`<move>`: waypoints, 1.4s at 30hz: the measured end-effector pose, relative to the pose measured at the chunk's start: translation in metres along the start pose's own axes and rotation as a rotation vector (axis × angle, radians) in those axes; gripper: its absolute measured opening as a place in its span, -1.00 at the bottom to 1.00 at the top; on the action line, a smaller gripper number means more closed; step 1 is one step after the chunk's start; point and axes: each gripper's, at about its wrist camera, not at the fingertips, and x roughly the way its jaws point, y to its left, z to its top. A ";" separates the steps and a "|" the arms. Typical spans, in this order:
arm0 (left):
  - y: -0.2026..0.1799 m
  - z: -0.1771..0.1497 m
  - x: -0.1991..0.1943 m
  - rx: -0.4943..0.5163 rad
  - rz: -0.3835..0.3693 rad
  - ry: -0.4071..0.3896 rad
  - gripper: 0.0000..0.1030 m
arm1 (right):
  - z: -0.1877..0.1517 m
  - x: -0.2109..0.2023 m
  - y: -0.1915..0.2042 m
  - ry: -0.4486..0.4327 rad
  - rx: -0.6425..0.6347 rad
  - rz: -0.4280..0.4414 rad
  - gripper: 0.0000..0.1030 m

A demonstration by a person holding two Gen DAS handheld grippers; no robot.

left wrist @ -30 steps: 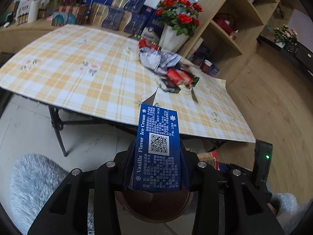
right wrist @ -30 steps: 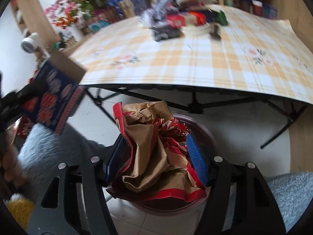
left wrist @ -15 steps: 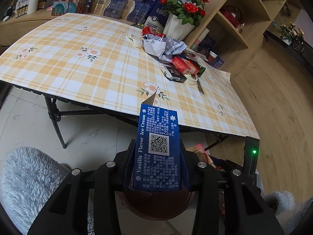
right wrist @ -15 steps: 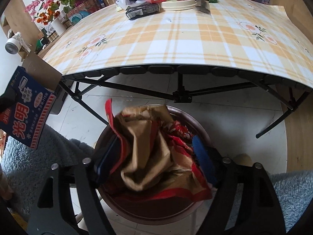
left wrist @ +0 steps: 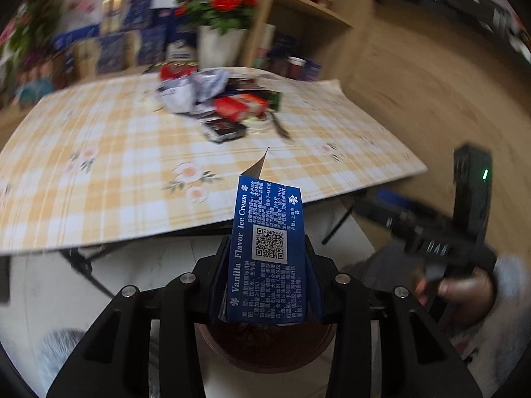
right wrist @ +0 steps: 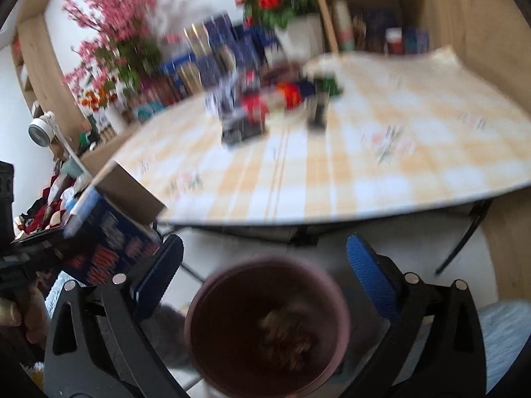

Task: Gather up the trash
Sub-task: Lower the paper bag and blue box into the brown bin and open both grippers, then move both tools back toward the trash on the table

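item: vanilla ice cream carton [left wrist: 270, 252], clamped upright in left hand-held gripper [left wrist: 265, 282], long axis along the fingers, directly above brown bin [right wrist: 267, 328]. right hand-held gripper [right wrist: 262, 278]: jaws opening, empty, over same bin. remaining wrappers [left wrist: 219, 99] on surface [left wrist: 99, 165].

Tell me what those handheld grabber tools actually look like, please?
Each is a black plastic frame with two long fingers, dotted with round silver bolt heads. The right gripper carries ribbed blue pads on the inner faces of its fingers. Seen from the left wrist camera, the right tool's upright black body shows a small green light. The left gripper has the same black fingers and bolts.
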 end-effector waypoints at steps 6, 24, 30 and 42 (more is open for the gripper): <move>-0.022 -0.007 0.033 0.138 -0.029 0.062 -0.23 | 0.007 -0.033 -0.004 -0.158 -0.128 -0.095 0.89; 0.000 -0.030 0.076 -0.022 -0.105 0.142 0.08 | -0.007 0.006 -0.028 -0.046 0.036 -0.101 0.89; 0.004 -0.023 0.058 -0.047 0.022 0.026 0.68 | -0.006 0.003 -0.041 -0.070 0.105 -0.120 0.89; 0.042 -0.018 0.031 -0.198 0.214 -0.103 0.86 | -0.007 0.010 -0.040 -0.035 0.100 -0.128 0.89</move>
